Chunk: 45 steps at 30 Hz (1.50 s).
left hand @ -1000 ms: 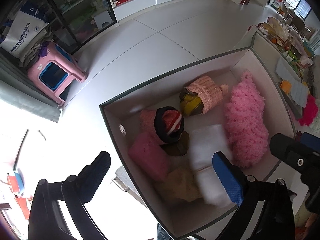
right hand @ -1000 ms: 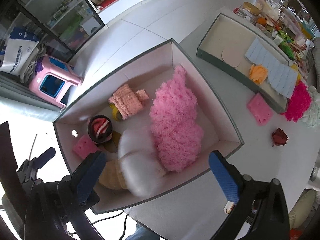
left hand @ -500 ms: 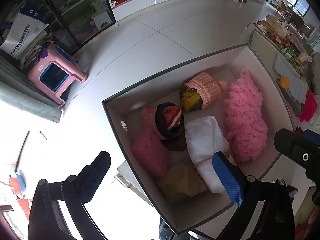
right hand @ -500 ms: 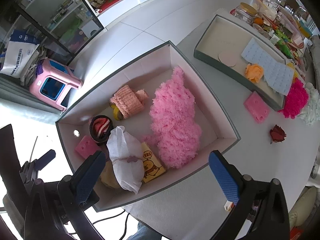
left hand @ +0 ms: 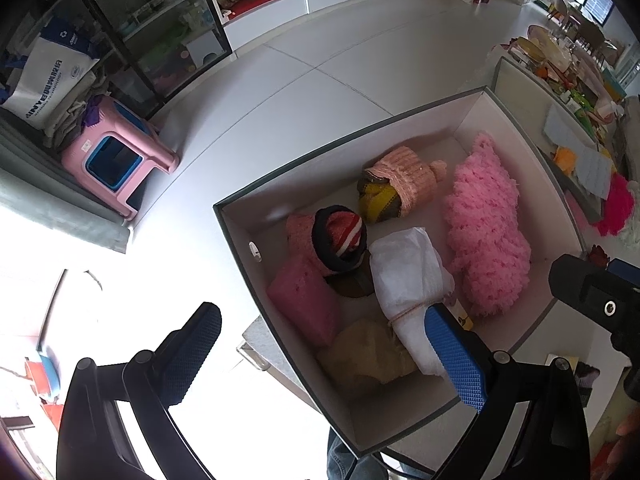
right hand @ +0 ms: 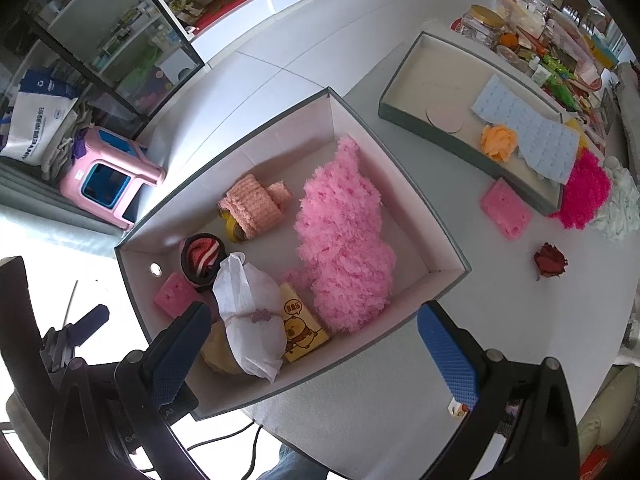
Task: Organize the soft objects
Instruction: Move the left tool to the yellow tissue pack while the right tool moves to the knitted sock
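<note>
Both grippers — left gripper and right gripper — are hovering spread wide, gripping nothing. The white bundle is lying in the box, half covering a yellow packet showing a cartoon chick — its writing is too small to read.
</note>
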### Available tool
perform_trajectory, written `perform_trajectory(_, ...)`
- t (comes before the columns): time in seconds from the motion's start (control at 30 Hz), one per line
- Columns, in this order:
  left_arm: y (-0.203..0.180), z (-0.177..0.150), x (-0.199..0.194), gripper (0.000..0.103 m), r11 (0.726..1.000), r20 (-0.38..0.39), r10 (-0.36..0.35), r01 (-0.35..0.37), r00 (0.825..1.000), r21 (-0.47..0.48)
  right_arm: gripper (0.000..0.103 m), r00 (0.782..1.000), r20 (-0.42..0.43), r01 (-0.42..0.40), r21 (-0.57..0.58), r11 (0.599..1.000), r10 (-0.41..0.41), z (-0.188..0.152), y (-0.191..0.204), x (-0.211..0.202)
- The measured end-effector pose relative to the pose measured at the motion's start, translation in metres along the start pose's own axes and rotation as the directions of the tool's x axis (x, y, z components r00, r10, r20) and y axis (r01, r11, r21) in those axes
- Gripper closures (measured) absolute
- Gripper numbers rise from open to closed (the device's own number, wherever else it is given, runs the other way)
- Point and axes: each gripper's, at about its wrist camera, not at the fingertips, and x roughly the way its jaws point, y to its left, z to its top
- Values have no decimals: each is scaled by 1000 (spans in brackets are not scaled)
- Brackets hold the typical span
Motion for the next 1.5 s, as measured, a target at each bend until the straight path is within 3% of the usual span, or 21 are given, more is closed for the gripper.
perform_trajectory(0.3, -2, -12, -5, 1, 999, -22, -9, 10, 1000, 33, 0, 999, -41, -25, -10, 1000, 24, -11, -1, -4)
perform_trajectory(0.7, -15, -13, -22, 1, 996, 5, -20, 19, 1000, 85, 0, 999, -16, -38, -94, 995, 37, -15, 12, -21)
perform_trajectory(1.5, -63, -23, -34, 1, 980, -3, 10, -10, 1000, 198, 0, 997, 10, -79, -7, 997, 79, -34, -30, -34)
